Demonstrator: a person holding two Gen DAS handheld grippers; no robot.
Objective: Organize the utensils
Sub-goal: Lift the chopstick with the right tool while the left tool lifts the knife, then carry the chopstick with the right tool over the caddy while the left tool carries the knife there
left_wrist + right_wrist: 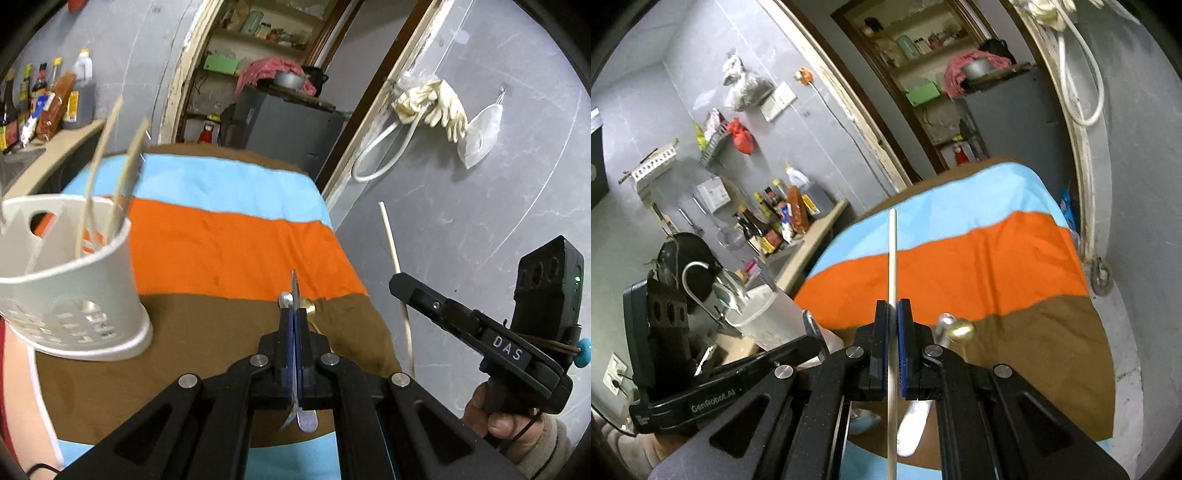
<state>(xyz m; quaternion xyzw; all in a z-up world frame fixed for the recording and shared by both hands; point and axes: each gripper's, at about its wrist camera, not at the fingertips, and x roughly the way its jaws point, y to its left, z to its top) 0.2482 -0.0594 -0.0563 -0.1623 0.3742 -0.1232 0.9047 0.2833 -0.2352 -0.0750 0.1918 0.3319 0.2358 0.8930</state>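
Observation:
My left gripper (294,314) is shut on a thin metal utensil (294,286), seen edge-on, with its flat handle end sticking out behind the pads. It hangs above the striped tablecloth (229,251). A silver spoon (284,298) and a brass spoon (309,306) lie on the brown stripe just below. My right gripper (894,306) is shut on a pale wooden chopstick (892,251) that points forward. In the left wrist view the right gripper (398,282) is off to the right with the chopstick (392,243). A white utensil holder (74,280) with two chopsticks stands at the left.
A counter (55,147) with sauce bottles runs along the left wall. Behind the table is an open doorway with a grey cabinet (288,122). Rubber gloves (439,107) and a hose hang on the right wall. A person's hand (495,413) holds the right gripper.

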